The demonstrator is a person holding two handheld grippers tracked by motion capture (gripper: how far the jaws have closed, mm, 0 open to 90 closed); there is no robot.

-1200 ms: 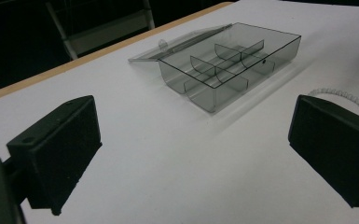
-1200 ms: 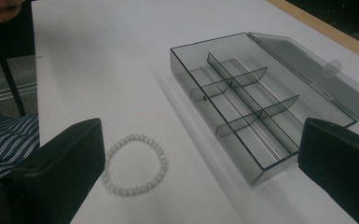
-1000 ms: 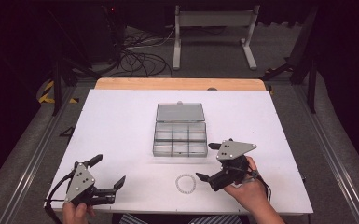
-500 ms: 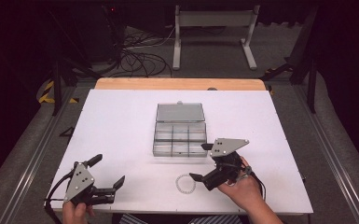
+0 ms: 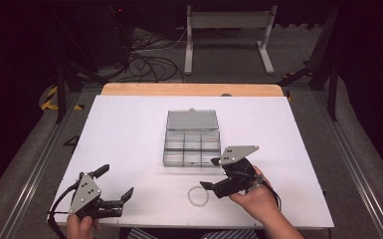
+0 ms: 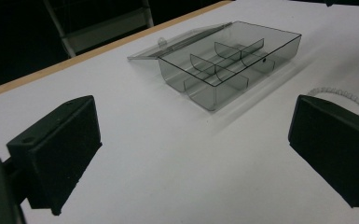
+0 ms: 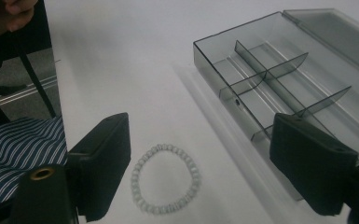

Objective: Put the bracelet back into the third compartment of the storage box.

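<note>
Between the spread jaws of the right gripper [image 5: 210, 174], as its own view shows, lies a bead bracelet [image 7: 165, 178] flat on the white table [image 5: 129, 129], a closed ring of pale translucent beads; neither pad touches it, and the jaws, which have just been closing, stand apart with the bracelet lying loose beneath the gap. From above, the bracelet [image 5: 197, 194] sits just to the left of this gripper's lower jaw and a little nearer the person, while the right hand [image 5: 256, 196] grips the tool from behind, its grey three-cornered plate tilted on top. Just ahead of the right gripper, beyond its upper jaw, rests a clear compartment box [image 5: 191, 147] with its lid [image 5: 191, 120] folded back flat on the far side; thin dividers split the tray into small cells, all seen bare. Well apart to the left, near the front edge of the table, the left gripper [image 5: 114, 185] is held low in the left hand [image 5: 82, 225], its jaws wide open on nothing; from its own view the box [image 6: 231, 63] lies ahead between the two pads and the bracelet [image 6: 340, 95] peeks out just above the right-hand pad
</note>
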